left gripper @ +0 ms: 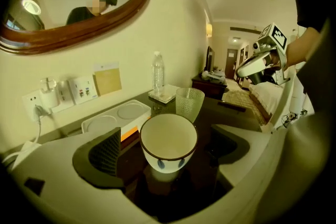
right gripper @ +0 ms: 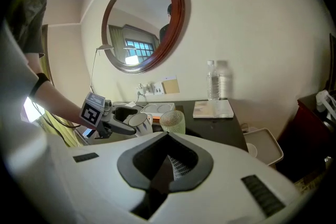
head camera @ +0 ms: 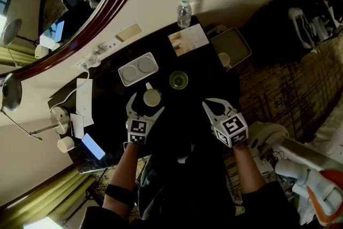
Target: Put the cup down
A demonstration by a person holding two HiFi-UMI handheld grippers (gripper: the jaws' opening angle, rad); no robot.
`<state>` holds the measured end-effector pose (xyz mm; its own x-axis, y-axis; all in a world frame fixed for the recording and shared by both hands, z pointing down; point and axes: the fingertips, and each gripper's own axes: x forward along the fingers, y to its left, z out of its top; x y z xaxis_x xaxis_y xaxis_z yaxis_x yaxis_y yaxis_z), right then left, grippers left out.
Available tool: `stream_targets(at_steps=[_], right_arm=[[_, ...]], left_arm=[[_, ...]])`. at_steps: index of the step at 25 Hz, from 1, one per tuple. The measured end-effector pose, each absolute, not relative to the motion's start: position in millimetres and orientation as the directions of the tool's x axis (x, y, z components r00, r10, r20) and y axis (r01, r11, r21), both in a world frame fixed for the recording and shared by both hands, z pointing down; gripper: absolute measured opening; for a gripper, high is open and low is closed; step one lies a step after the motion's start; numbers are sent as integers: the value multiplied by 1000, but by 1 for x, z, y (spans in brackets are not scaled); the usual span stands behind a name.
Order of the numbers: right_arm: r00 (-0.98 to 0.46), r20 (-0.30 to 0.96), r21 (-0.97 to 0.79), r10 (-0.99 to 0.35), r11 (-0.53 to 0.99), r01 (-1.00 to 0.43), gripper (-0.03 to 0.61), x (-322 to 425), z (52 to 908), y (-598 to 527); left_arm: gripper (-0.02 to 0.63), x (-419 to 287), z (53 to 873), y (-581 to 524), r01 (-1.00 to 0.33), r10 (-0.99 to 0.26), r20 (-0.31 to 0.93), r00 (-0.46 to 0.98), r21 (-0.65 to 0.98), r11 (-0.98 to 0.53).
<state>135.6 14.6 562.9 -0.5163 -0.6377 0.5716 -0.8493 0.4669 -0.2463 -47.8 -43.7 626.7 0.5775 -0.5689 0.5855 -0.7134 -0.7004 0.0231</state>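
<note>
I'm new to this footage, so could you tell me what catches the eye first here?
A white cup stands on the dark table between the open jaws of the left gripper. A green glass stands just behind it, and a round mirror hangs on the wall above.

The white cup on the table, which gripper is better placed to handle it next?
Left. The left gripper has its jaws open around the white cup; the right gripper is shut, off to the side.
</note>
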Motion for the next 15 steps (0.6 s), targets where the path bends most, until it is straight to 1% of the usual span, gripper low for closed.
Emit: stream_targets(at_steps=[5, 8, 9, 11, 12, 15], right_arm=[[-540, 553, -224, -634, 511, -830, 15, 132, 546, 3], [-563, 529, -242, -635, 523, -817, 15, 129, 533, -5], [-569, 522, -250, -636, 523, -815, 15, 129, 530, -7], [-576, 512, -265, -638, 520, -812, 15, 127, 525, -13], [-578, 509, -270, -638, 520, -811, 15, 126, 523, -16], [-590, 510, -266, -625, 538, -800, 15, 120, 519, -23]], left_arm=[[527, -58, 573, -39, -705, -579, 572, 581, -2, -709], [521, -72, 549, -46, -706, -601, 552, 578, -31, -707], [499, -76, 541, -48, -708, -609, 543, 578, -38, -705], [494, -81, 520, -52, -719, -628, 523, 577, -39, -694], [479, -82, 508, -53, -725, -637, 510, 578, -38, -688], [418, -88, 481, -50, -744, -665, 469, 581, -26, -668]])
